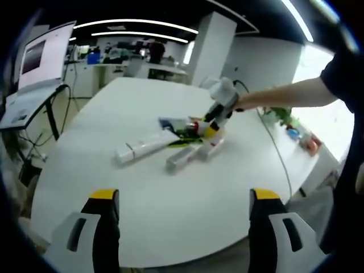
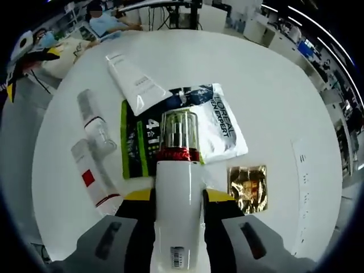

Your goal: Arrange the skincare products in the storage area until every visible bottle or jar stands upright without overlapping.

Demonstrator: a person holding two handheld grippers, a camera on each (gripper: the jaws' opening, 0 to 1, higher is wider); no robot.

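L hand-held gripper [image 1: 185, 207] open, R hand-held gripper [image 2: 177, 200] clamped

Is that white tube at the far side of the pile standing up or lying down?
Lying down. The white tube rests flat on the table, its wide end overlapping the sachets.

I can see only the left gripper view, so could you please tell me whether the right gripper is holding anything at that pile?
Observer: Yes. The right gripper is shut on a white bottle with a clear cap and a red band, held lying along the jaws.
Operator: Thank you. Is there anything small near it that I might be missing?
Observer: A gold sachet lies flat on the table. In the right gripper view it is to the right of the bottle, apart from the white sachet.
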